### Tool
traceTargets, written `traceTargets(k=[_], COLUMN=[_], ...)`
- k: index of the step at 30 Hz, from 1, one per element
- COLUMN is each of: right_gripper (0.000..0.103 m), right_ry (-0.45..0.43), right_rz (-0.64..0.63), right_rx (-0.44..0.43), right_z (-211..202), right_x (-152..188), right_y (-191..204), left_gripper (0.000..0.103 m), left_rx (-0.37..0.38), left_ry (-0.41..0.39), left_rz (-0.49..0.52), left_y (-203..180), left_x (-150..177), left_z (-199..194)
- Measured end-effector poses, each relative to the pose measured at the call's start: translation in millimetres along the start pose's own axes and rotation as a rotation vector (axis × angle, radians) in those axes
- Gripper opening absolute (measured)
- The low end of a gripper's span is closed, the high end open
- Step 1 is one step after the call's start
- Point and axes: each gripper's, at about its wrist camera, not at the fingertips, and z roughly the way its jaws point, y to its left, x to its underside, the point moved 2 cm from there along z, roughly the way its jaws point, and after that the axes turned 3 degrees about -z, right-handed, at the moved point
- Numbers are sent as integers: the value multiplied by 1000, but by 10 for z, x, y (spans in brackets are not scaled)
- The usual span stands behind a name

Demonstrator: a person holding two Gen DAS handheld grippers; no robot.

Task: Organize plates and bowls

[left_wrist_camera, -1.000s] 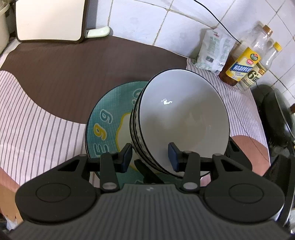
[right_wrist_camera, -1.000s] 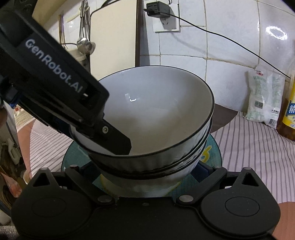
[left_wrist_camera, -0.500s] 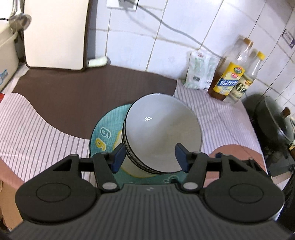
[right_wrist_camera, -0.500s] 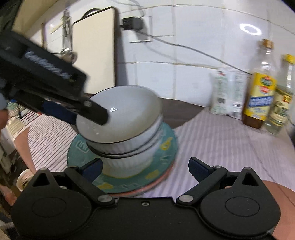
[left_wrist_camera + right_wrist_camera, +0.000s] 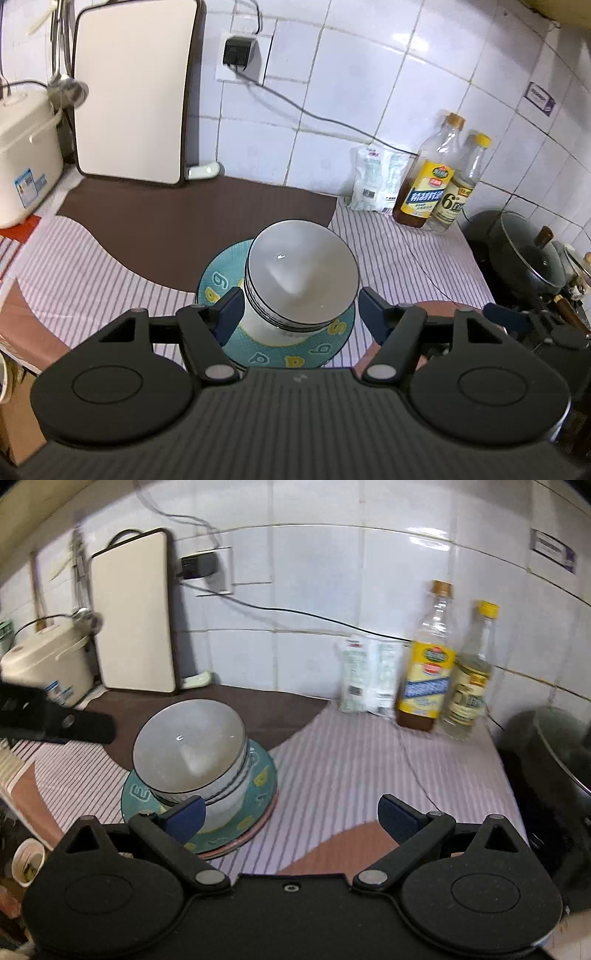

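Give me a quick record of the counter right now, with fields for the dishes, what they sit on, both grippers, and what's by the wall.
dishes: stack of white black-rimmed bowls on teal patterned plate
surface: striped and brown cloth
left gripper: jaws opening, nothing gripped
right gripper: open, empty
by wall: two yellow-capped bottles, white packet, cream cutting board

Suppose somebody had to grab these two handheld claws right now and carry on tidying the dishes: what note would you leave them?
Left gripper: jaws opening, nothing held; the bowls merely show between them.
Right gripper: jaws wide open, empty, off to the right of the dishes.
Dishes: stack of white black-rimmed bowls tilted on the teal round plate with yellow letters, which lies on further plates with a pinkish edge on the striped cloth.
Done: bowls nested and set on the plates.
Left: maybe straighten the leaning bowls; no other loose dishes in view.
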Motion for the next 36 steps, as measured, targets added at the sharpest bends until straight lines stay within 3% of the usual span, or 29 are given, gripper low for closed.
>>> traceTargets(k=[6,11,24,36], right_gripper=[102,102,101,101], right_ry=[-17,-22,-37,-35], right_rz=[-35,38,17,11], right_rx=[34,39,114,141], right_z=[-340,-549,-874,-970], right_x=[-1,53,158,243], right_y=[-26,-173,-199,-226], left_gripper=[79,95,98,98], left_rx=[-26,-43,-108,-149], left_ry=[-32,-63,-139,-131], left_rz=[48,62,66,94], left_y=[-54,-85,-147,-189], left_x=[75,158,335,417], left_z=[-279,-477,-702,-756])
